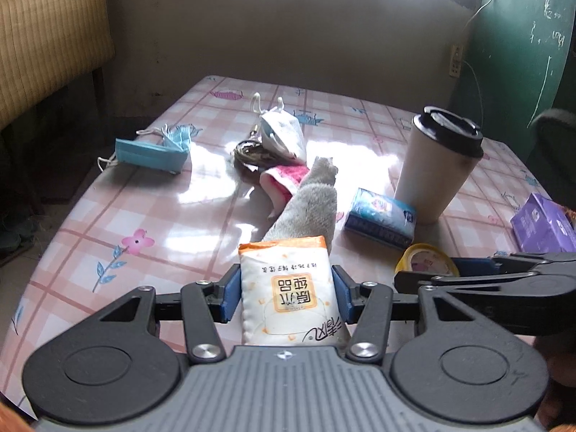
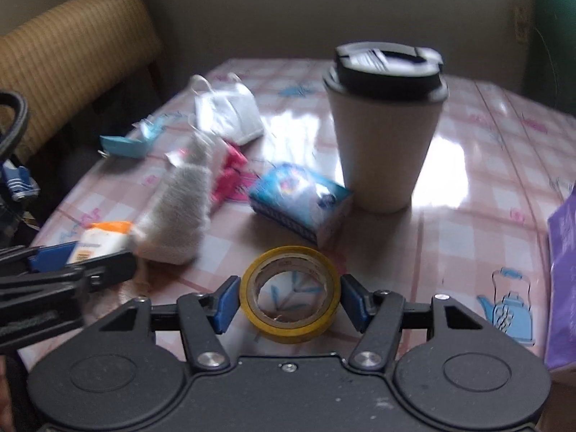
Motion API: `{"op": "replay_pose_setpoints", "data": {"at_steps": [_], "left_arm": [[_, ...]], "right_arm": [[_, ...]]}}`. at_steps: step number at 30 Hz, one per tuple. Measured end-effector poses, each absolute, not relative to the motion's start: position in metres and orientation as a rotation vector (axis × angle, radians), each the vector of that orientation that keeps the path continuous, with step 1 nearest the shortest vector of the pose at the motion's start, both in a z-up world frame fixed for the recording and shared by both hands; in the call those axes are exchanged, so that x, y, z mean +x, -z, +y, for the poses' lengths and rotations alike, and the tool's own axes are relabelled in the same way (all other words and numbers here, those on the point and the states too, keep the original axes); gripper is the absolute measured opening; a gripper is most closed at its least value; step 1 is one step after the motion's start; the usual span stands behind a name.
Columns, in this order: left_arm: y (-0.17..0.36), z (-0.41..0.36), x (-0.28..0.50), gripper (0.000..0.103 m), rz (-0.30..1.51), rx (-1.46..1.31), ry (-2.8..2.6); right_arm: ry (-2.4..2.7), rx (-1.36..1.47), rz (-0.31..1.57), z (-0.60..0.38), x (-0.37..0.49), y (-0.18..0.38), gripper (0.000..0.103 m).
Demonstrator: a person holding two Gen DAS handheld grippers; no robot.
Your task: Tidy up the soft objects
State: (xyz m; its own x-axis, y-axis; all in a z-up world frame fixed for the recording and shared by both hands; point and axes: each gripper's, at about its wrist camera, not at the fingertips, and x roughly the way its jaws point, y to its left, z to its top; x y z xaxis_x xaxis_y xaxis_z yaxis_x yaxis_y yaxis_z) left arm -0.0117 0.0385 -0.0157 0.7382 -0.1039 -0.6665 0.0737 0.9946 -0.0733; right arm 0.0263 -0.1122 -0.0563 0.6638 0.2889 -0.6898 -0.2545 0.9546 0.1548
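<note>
My left gripper point(image 1: 286, 295) is shut on a white and orange tissue pack point(image 1: 288, 280), held just above the table. Beyond it lie a grey fluffy sock point(image 1: 309, 208), a pink cloth point(image 1: 284, 176), a white mask point(image 1: 284, 133) and a blue mask point(image 1: 151, 151). My right gripper point(image 2: 289, 300) has a yellow tape roll point(image 2: 291, 331) between its blue pads, which touch it on both sides as it rests on the table. The left gripper point(image 2: 72, 262) with its pack point(image 2: 100, 237) shows at the left edge of the right wrist view, next to the sock point(image 2: 176, 212).
A tall paper cup with a black lid point(image 2: 385, 136) stands behind a blue tissue pack point(image 2: 302, 201). A purple pack point(image 2: 561, 270) sits at the right edge of the pink checked table point(image 1: 144, 216). A woven chair point(image 1: 46, 36) stands at the far left.
</note>
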Motion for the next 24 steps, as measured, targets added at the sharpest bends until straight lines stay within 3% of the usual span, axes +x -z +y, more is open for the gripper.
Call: {"op": "replay_pose_setpoints", "data": {"at_steps": [24], "left_arm": [[-0.085, 0.039, 0.065, 0.053, 0.625, -0.026, 0.082]], "right_arm": [[-0.268, 0.014, 0.615, -0.092, 0.076, -0.084, 0.073]]}}
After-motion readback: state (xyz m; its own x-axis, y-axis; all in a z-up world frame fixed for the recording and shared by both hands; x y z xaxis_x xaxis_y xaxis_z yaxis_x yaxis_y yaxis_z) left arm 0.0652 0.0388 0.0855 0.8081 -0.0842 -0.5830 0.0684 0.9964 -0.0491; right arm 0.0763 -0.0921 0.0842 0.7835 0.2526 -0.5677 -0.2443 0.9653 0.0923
